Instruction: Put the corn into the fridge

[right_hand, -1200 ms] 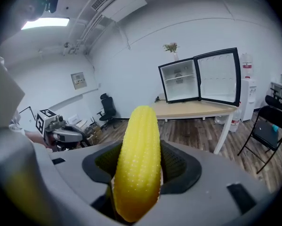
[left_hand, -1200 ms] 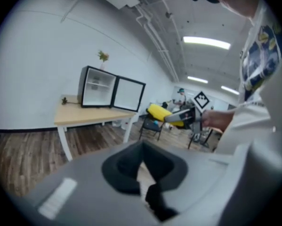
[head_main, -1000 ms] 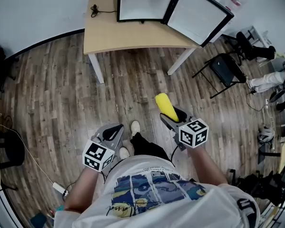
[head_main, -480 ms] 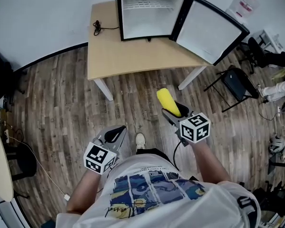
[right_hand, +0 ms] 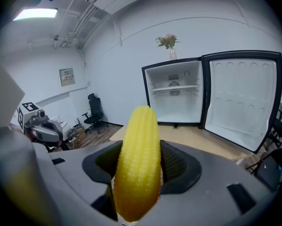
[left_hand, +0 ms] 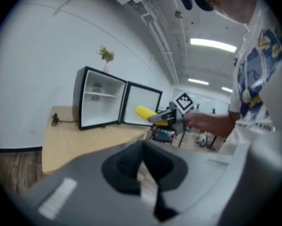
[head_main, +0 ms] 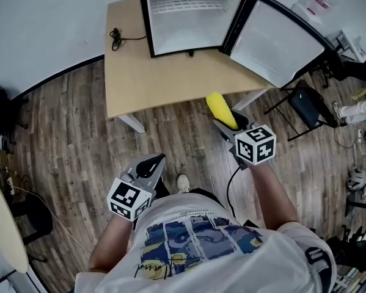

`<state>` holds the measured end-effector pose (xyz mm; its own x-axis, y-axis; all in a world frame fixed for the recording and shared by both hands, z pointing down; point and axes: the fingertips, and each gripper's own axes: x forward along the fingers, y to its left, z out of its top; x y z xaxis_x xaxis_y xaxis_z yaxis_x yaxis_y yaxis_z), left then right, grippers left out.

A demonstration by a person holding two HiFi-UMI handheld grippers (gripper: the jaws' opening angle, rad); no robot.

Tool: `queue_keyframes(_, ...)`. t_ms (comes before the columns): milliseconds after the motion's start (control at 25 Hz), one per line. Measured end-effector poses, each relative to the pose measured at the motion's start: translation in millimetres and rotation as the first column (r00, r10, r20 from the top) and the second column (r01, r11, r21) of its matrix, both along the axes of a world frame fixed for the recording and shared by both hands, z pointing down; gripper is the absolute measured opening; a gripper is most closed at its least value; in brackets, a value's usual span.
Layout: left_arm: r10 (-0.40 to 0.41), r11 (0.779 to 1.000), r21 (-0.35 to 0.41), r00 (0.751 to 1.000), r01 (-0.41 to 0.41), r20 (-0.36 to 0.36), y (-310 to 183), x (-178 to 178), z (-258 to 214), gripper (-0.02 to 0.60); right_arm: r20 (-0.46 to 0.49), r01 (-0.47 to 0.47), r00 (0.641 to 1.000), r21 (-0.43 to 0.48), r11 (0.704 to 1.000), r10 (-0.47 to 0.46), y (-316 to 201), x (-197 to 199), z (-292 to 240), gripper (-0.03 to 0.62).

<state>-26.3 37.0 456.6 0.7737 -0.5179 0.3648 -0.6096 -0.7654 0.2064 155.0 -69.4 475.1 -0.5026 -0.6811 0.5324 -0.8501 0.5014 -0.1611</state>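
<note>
A yellow corn cob [head_main: 222, 110] [right_hand: 140, 159] [left_hand: 146, 112] sticks out of my right gripper [head_main: 226, 119] [right_hand: 138, 173], which is shut on it, at the near edge of the wooden table [head_main: 164, 78]. The small black fridge [head_main: 189, 17] [right_hand: 174, 95] [left_hand: 99, 101] stands on the table's far side, its door [head_main: 274, 32] [right_hand: 242, 98] swung wide to the right, its white inside bare apart from one shelf. My left gripper [head_main: 151, 165] [left_hand: 143, 173] hangs lower, over the floor left of the corn, jaws together with nothing between them.
A black cable [head_main: 118, 36] lies on the table left of the fridge. A folding chair [head_main: 305, 105] stands right of the table under the open door. Wood-plank floor [head_main: 66, 139] stretches to the left. A round table edge [head_main: 2, 224] shows at far left.
I have stepped closer to the table: the fridge and table have grown nearer. The right gripper with the corn has risen to the table's near edge. The left gripper stays low.
</note>
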Motion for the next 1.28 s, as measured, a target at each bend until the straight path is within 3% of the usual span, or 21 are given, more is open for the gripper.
queue_keyframes(320, 0.106, 0.994, 0.022, 0.994, -0.105, -0.036, -85.3, -31.7, -7.7, 0.009, -0.069, -0.054, 0.996, 0.022, 0.998, 0.055, -95.9, -24.5, -24.6, 0.242)
queue_keyframes(560, 0.165, 0.986, 0.036, 0.986, -0.164, -0.028, -134.1, -68.4, -12.2, 0.009, -0.067, -0.120, 0.990, 0.062, 0.991, 0.124, -173.1, -38.3, -45.5, 0.242)
queue_keyframes(920, 0.014, 0.998, 0.056, 0.998, -0.010, -0.066, -195.3, -82.4, -21.2, 0.009, -0.120, -0.107, 0.986, 0.097, 0.990, 0.118, -291.8, -32.5, -63.0, 0.242)
queue_keyframes(1280, -0.112, 0.991, 0.071, 0.992, 0.116, -0.050, -233.4, -72.8, -25.3, 0.010, -0.158, -0.071, 0.983, 0.113, 0.991, 0.089, -404.6, -23.9, -70.7, 0.242)
